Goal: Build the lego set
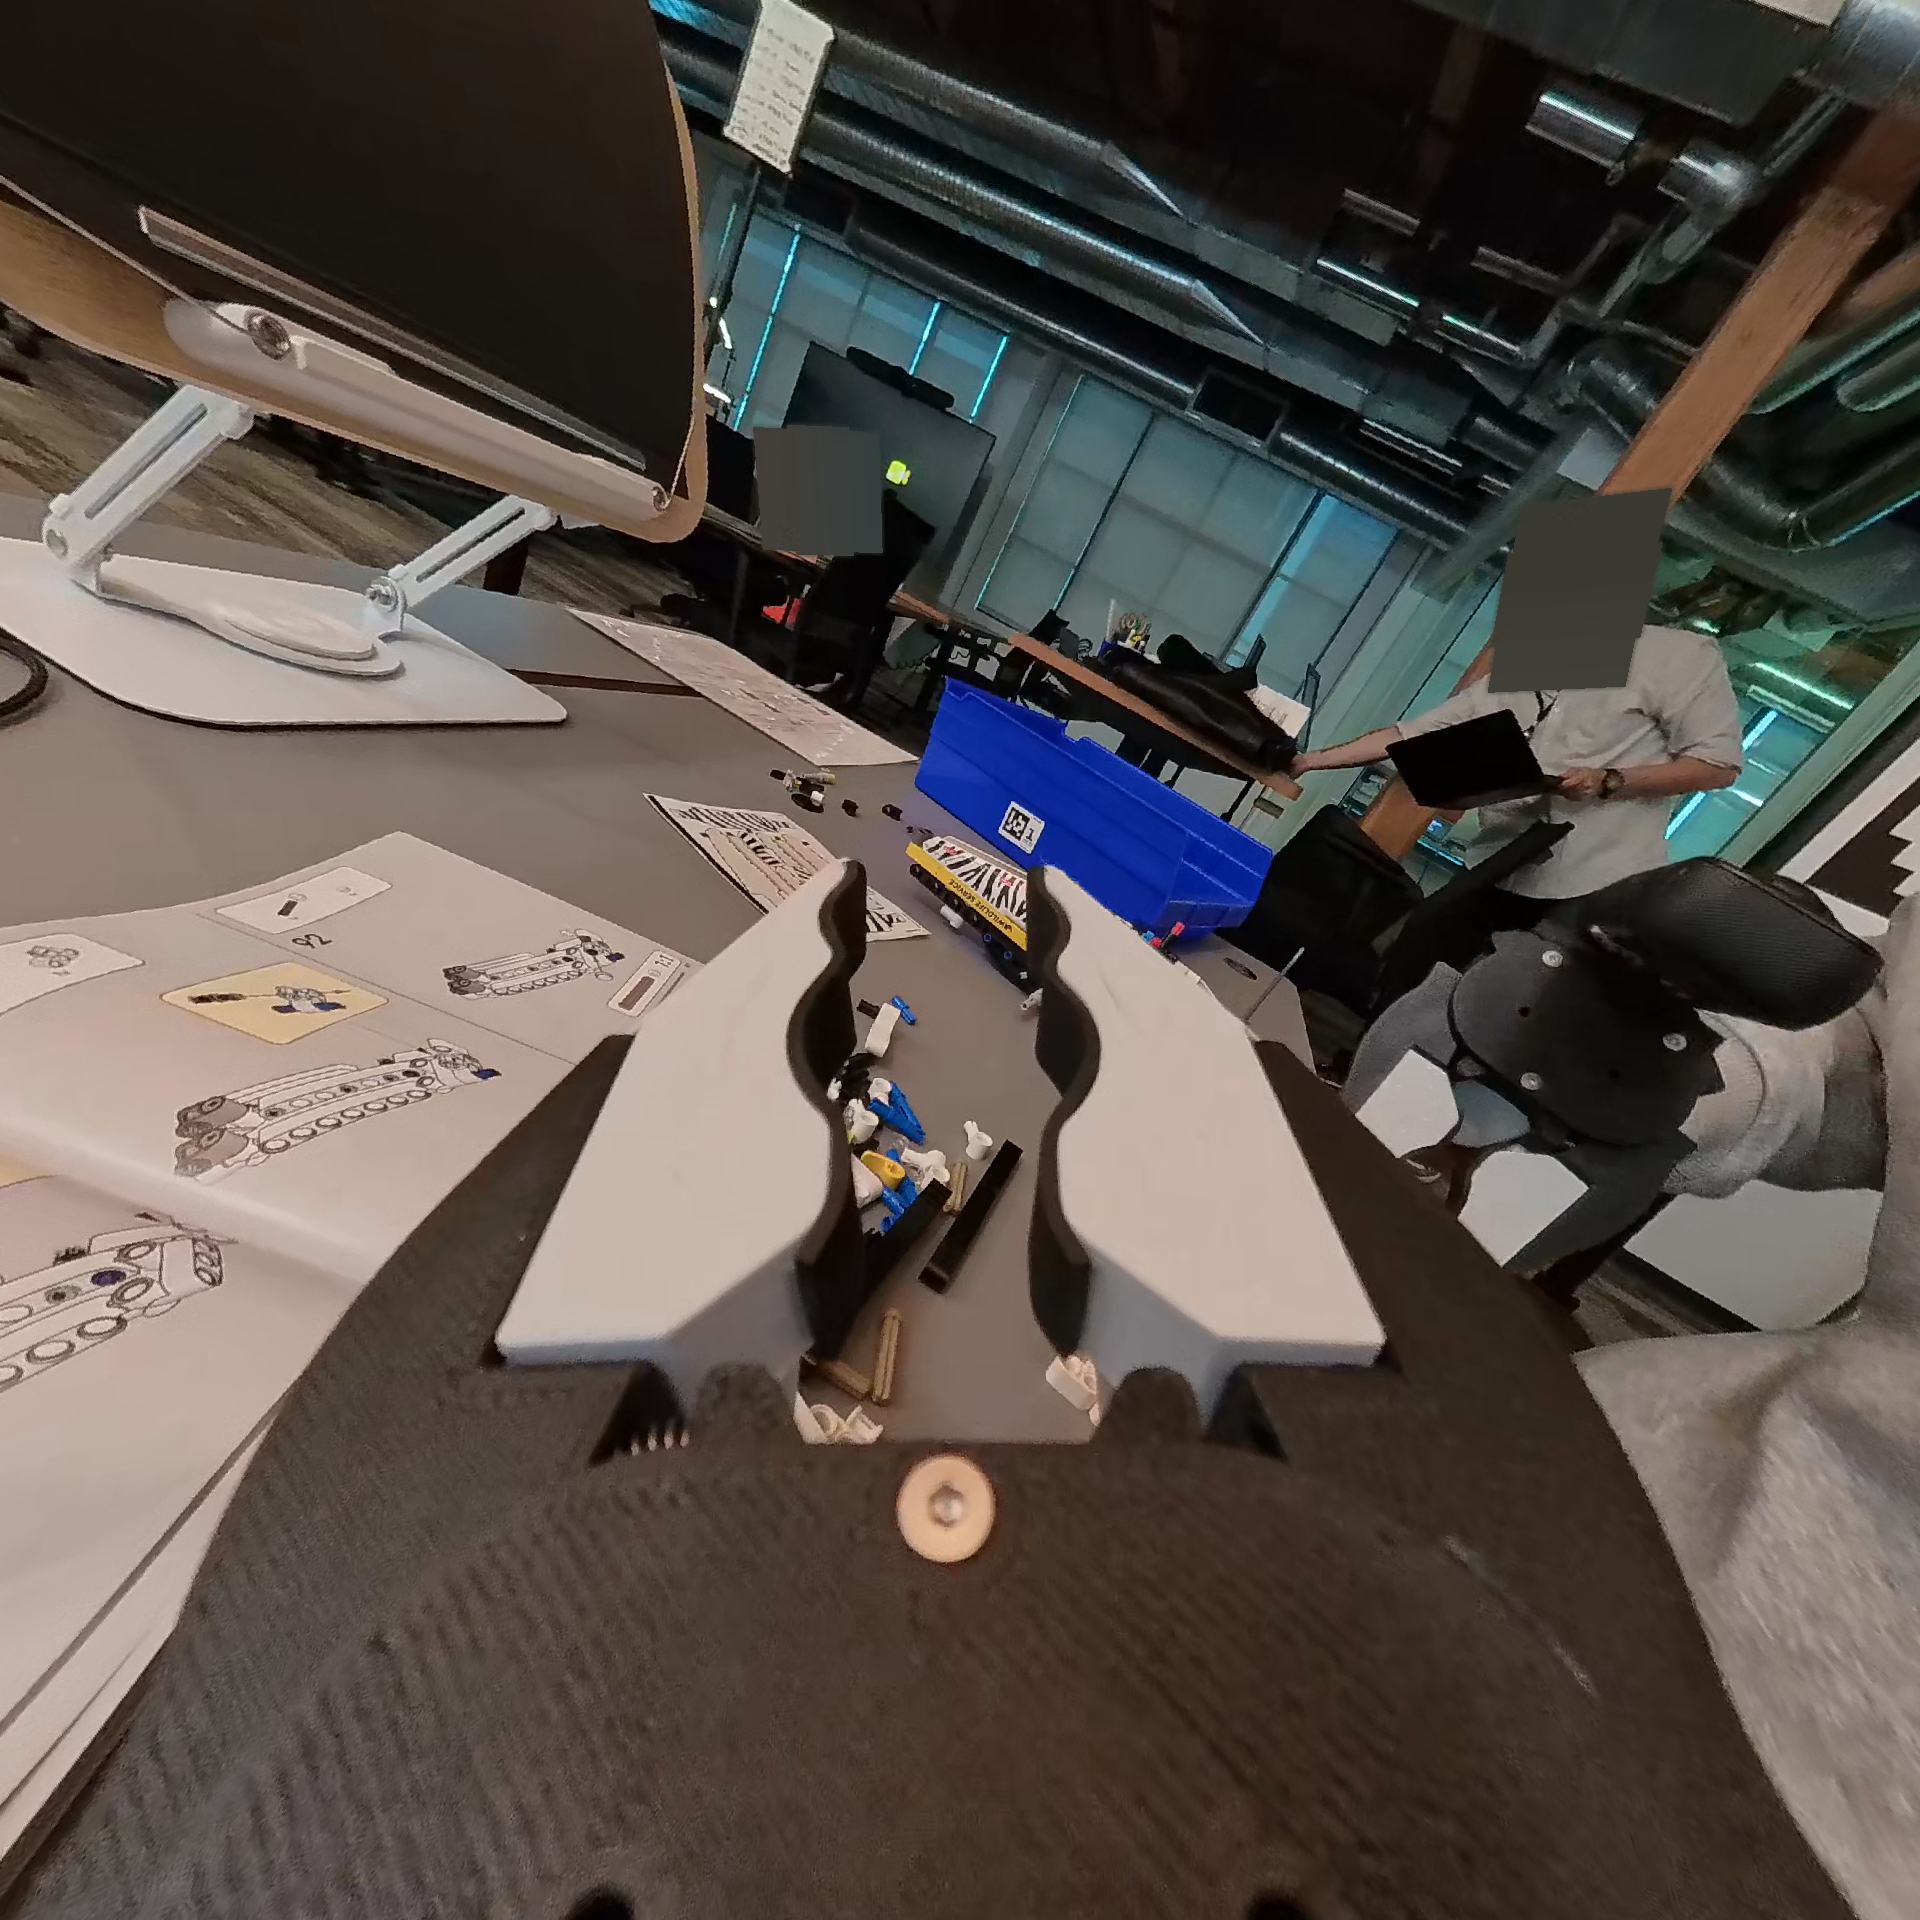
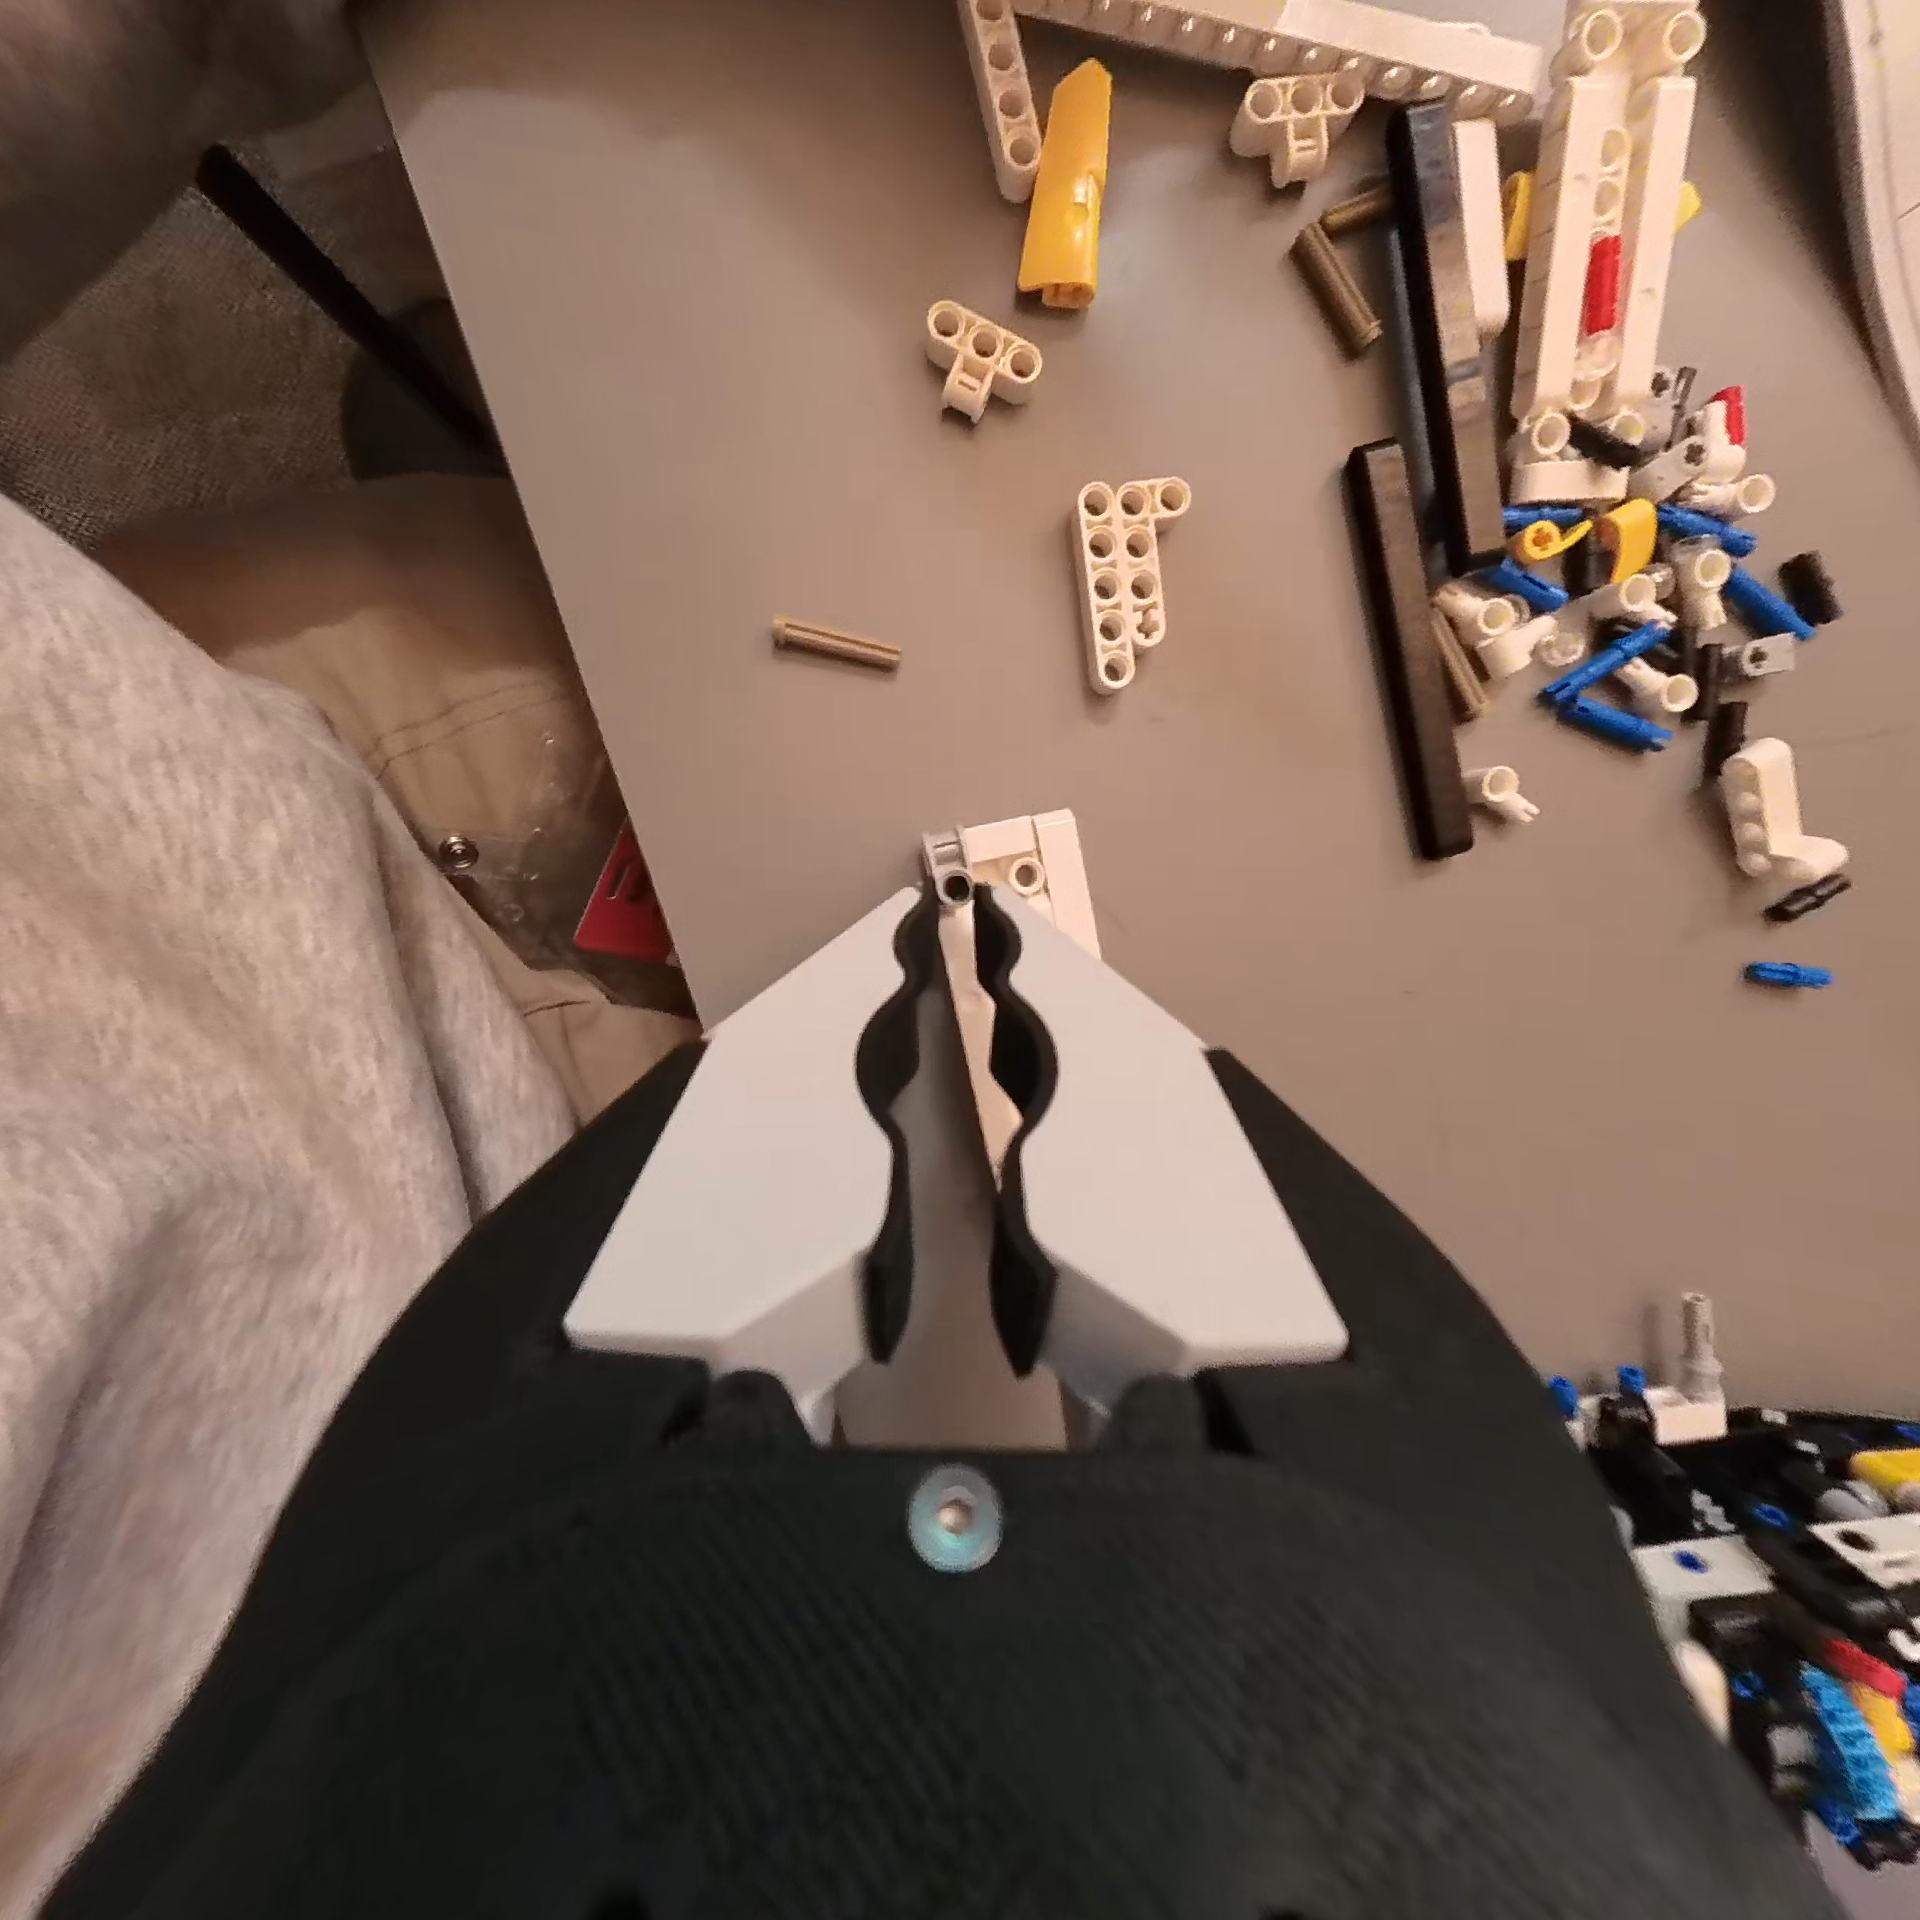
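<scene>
My left gripper [image 1: 943,894] is open and empty, low over a heap of small blue, white and black lego pieces [image 1: 899,1132] and a black beam [image 1: 971,1216]. A yellow and black striped lego build [image 1: 971,883] lies just beyond its tips. My right gripper [image 2: 958,902] is shut on a white lego piece [image 2: 1023,862] with a grey pin at its end, held above the grey table [image 2: 727,436]. Loose pieces lie beyond it: a white L-shaped beam [image 2: 1124,577], a tan axle [image 2: 836,642], a yellow panel [image 2: 1070,177], black beams [image 2: 1408,644], and a heap of blue pins [image 2: 1621,623].
The open instruction booklet [image 1: 260,1039] lies at the left. A tablet on a white stand [image 1: 312,343] is behind it. A blue bin [image 1: 1091,800] stands at the far edge. A part-built model [image 2: 1787,1579] is at lower right. A person stands in the background. The table edge [image 2: 540,582] runs at left. The left gripper's tips are roughly 20 cm from the right gripper's. From my right tips it is roughly 5 cm to the tan axle [image 2: 836,642]; from my left, 20 cm.
</scene>
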A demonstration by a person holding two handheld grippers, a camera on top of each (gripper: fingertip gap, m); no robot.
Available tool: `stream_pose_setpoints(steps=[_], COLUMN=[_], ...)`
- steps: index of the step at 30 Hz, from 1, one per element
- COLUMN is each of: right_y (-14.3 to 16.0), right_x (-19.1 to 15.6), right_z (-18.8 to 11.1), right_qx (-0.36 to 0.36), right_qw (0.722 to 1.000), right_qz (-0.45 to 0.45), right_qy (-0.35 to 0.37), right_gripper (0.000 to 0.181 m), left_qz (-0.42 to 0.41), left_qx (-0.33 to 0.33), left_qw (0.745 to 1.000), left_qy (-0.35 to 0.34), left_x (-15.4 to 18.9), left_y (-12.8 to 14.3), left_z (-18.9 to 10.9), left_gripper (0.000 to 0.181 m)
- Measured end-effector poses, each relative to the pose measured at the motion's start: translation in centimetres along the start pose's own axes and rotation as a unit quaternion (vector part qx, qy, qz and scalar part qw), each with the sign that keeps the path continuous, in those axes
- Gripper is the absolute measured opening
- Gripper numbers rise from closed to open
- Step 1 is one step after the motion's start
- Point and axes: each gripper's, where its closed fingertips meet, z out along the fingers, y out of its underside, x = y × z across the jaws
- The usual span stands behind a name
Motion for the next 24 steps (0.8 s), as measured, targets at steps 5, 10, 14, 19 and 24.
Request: stream_pose_setpoints(steps=[5,10,14,19,24], right_y=[0.23,0.44,0.53,0.62,0.63], right_x=[-0.02,-0.13,-0.17,-0.19,-0.20], right_z=[-0.14,-0.25,-0.28,-0.30,-0.30], right_qx=[0.011,-0.013,-0.035,-0.041,-0.030], right_qw=[0.999,1.000,0.999,0.999,0.999], right_qz=[0.030,0.018,0.002,-0.008,-0.010], right_qy=[-0.006,-0.008,-0.012,-0.018,-0.015], right_gripper=[0.004,0.005,0.005,0.004,0.004], left_qz=[0.000,0.000,-0.001,-0.001,-0.002], left_qx=[0.000,0.000,0.001,0.003,0.005], left_qw=[1.000,1.000,1.000,1.000,1.000], left_qy=[0.000,-0.001,-0.001,0.000,0.000], left_x=[0.00,-0.05,-0.05,-0.04,-0.03], left_y=[0.01,0.02,-0.01,-0.11,-0.20], left_z=[0.01,-0.03,-0.05,-0.11,-0.16], left_gripper=[0.030,0.030,0.030,0.030,0.030])
